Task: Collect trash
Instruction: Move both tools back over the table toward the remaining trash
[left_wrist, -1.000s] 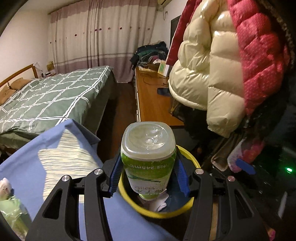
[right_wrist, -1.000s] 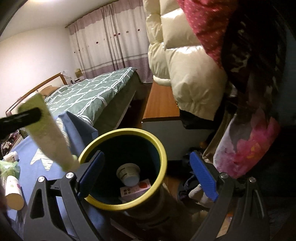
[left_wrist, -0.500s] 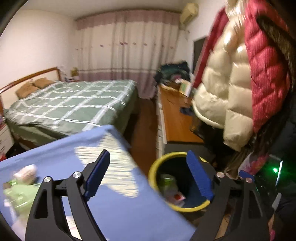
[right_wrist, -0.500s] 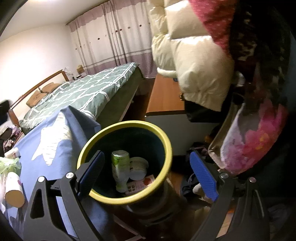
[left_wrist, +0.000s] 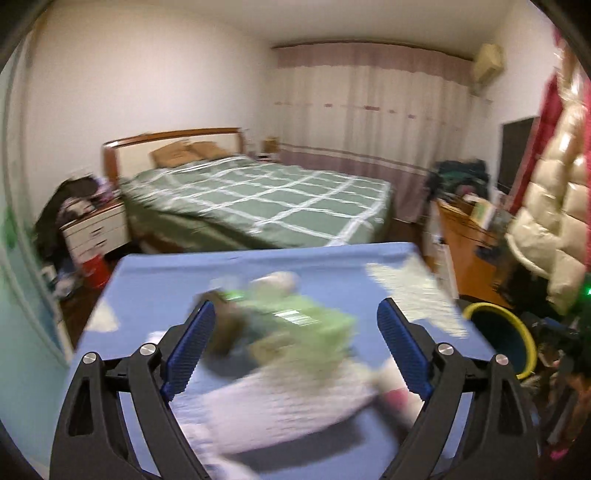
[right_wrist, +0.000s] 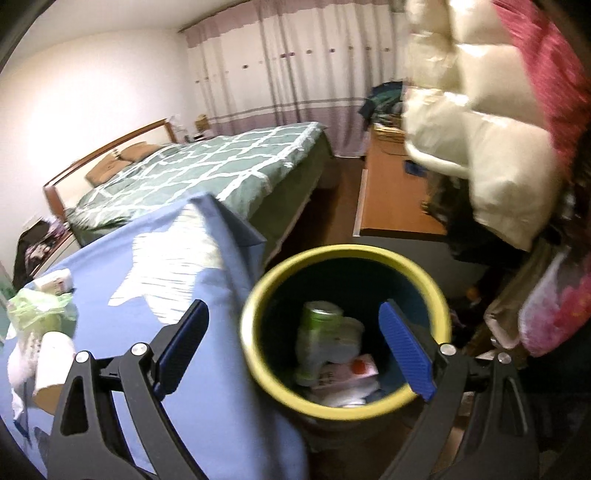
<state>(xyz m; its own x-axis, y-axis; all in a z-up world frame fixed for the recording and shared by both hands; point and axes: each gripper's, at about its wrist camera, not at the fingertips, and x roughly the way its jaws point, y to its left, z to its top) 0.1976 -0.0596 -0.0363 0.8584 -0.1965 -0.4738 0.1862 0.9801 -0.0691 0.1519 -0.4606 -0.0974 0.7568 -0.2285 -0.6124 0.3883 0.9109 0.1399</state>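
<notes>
A yellow-rimmed dark bin (right_wrist: 258, 302) stands on the floor beside the blue-clothed table (right_wrist: 155, 295). Inside it lie a green bottle (right_wrist: 314, 332) and paper scraps. My right gripper (right_wrist: 291, 350) is open over the bin's near rim, nothing between its fingers. In the left wrist view my left gripper (left_wrist: 295, 347) hangs over the table (left_wrist: 155, 280), its jaws still opening, with blurred trash ahead of them: a green plastic bag (left_wrist: 295, 321) and a white wrapper (left_wrist: 277, 406). Neither pad touches them. The bin (left_wrist: 517, 325) shows at the right edge.
A paper cup (right_wrist: 51, 362), a green bag (right_wrist: 37, 310) and a white packet (right_wrist: 55, 280) lie on the table's left part. A green-quilted bed (left_wrist: 258, 195) stands behind the table. A wooden desk (right_wrist: 391, 199) and hanging puffy coats (right_wrist: 498, 140) crowd the right side.
The left gripper let the green bottle drop into the bin, opened, and swung left over the table's trash. The right gripper shifted slightly left, still open at the bin.
</notes>
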